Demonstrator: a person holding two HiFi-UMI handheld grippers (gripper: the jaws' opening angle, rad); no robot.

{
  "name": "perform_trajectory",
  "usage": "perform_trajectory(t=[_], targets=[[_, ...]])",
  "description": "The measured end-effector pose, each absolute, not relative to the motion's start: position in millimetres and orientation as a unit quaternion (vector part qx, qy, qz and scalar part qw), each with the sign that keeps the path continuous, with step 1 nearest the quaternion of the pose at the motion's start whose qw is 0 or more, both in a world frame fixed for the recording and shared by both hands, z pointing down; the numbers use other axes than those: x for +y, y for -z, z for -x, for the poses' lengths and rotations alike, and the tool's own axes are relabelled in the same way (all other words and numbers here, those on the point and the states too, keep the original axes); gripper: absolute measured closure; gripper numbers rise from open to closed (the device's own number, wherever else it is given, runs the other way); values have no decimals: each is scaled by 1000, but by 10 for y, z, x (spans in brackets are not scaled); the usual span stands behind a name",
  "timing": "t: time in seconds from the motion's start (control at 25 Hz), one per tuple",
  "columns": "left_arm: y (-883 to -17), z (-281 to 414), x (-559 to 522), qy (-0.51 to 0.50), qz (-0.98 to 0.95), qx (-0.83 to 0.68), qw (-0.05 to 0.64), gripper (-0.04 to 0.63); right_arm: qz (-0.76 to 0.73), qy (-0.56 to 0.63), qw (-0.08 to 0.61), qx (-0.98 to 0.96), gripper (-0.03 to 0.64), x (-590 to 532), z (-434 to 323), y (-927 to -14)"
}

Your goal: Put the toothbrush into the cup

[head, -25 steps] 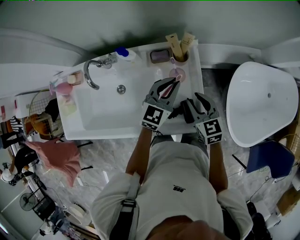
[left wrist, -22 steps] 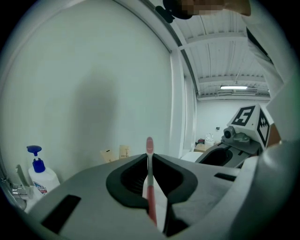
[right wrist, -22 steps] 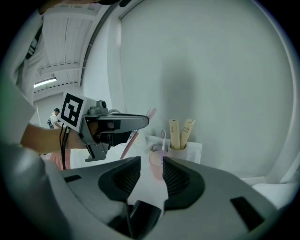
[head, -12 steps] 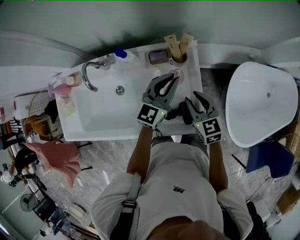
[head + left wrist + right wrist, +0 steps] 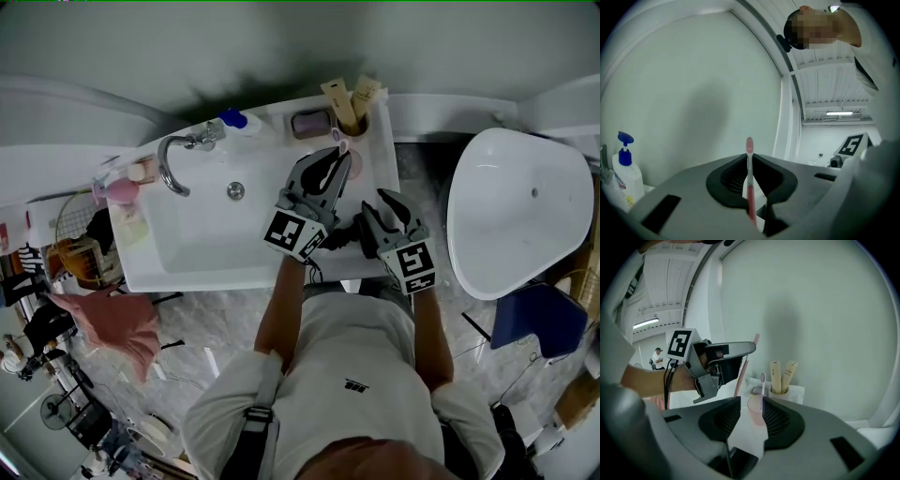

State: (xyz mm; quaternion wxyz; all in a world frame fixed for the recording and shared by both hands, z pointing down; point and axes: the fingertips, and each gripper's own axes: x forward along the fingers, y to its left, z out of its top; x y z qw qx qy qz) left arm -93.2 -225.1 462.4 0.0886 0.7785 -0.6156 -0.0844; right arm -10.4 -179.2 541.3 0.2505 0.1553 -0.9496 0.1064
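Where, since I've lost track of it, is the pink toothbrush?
The pink toothbrush is pinched in the left claw. In the head view it's over the washbasin's right ledge, just short of the pink cup.

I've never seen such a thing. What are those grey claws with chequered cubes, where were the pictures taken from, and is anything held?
No robot: a person at a sink holds a two-jaw gripper in each hand; the cubes are part of them. The head view comes from a camera on the person's head, looking down. Each gripper view comes from a camera riding on that gripper, looking along its jaws. The left gripper is shut on a pink toothbrush. The right gripper is open and empty, aimed at the pink cup on the sink's edge, where another brush stands. A soap bottle stands by the tap.
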Motion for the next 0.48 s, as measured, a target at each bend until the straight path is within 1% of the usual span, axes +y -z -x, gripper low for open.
perform_trajectory(t=[0.48], targets=[[-4693, 966, -2440, 112, -771, -621, 91, 541, -152, -113, 256, -948, 462, -1816, 131, -5528]])
